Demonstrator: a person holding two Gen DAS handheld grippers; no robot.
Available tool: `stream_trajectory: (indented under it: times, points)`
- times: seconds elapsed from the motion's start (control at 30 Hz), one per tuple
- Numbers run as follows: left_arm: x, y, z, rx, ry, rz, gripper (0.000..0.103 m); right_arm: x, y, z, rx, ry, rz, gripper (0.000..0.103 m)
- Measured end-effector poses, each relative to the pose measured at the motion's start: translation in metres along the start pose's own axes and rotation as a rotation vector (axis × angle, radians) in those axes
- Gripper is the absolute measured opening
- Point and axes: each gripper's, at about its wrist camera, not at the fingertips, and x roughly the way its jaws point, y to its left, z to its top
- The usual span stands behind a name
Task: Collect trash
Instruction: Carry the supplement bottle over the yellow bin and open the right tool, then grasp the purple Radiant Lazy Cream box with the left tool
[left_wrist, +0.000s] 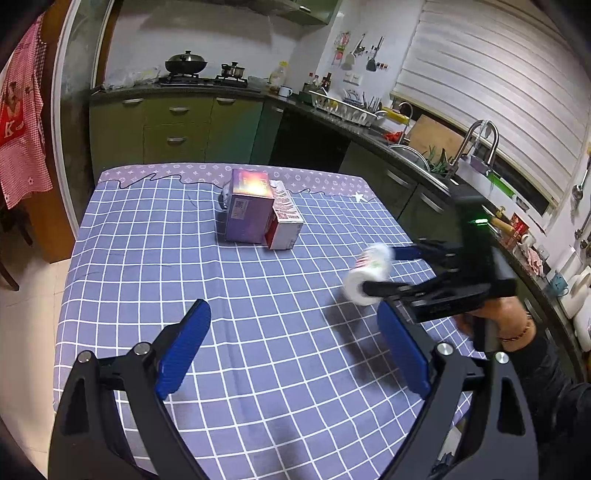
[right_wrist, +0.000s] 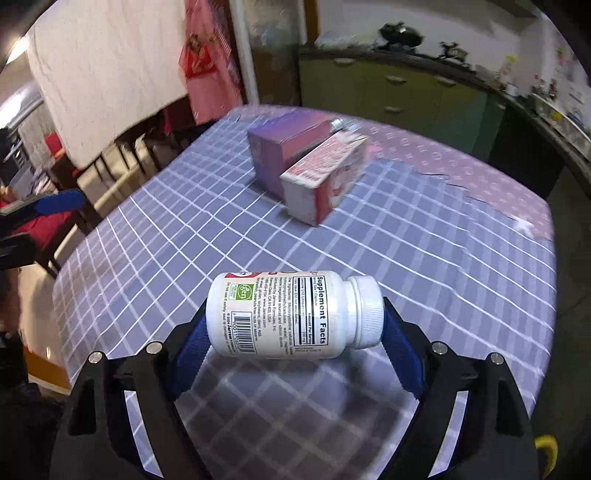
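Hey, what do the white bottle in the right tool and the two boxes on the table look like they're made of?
White bottle: looks like plastic, smooth and slightly glossy, with a ribbed screw cap and a printed paper or film label. Purple box and red-and-white box: most likely printed cardboard, judging by the sharp folded edges and flat panels; the purple one shows a faint sheen, so it may be coated.

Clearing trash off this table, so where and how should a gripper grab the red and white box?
Grip the red and white box across its narrow end nearest the camera. Come from the front right, since the purple box presses against its left long side.
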Motion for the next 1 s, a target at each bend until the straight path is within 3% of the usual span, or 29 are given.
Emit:
stream_trajectory:
  times: [0.1,0.23,0.43,0.6,0.7,1.0]
  points:
    - [0.003,-0.004,0.001,0.009,0.004,-0.006,0.087,-0.04,-0.023,-0.021,0.075,-0.041,-0.07,0.084]
    - [0.006,-0.01,0.001,0.022,0.008,-0.018,0.087,-0.105,-0.077,-0.07,0.247,-0.057,-0.261,0.084]
    - [0.017,-0.021,0.001,0.035,0.024,-0.033,0.087,-0.158,-0.163,-0.154,0.515,0.012,-0.498,0.084]
    - [0.021,-0.032,0.003,0.054,0.029,-0.039,0.087,-0.159,-0.21,-0.196,0.641,0.067,-0.542,0.085]
    - [0.022,-0.038,0.004,0.067,0.032,-0.041,0.088,-0.164,-0.225,-0.211,0.733,0.022,-0.545,0.09]
    - [0.036,-0.037,0.011,0.077,0.062,-0.005,0.089,-0.175,-0.187,-0.206,0.669,-0.02,-0.576,0.093]
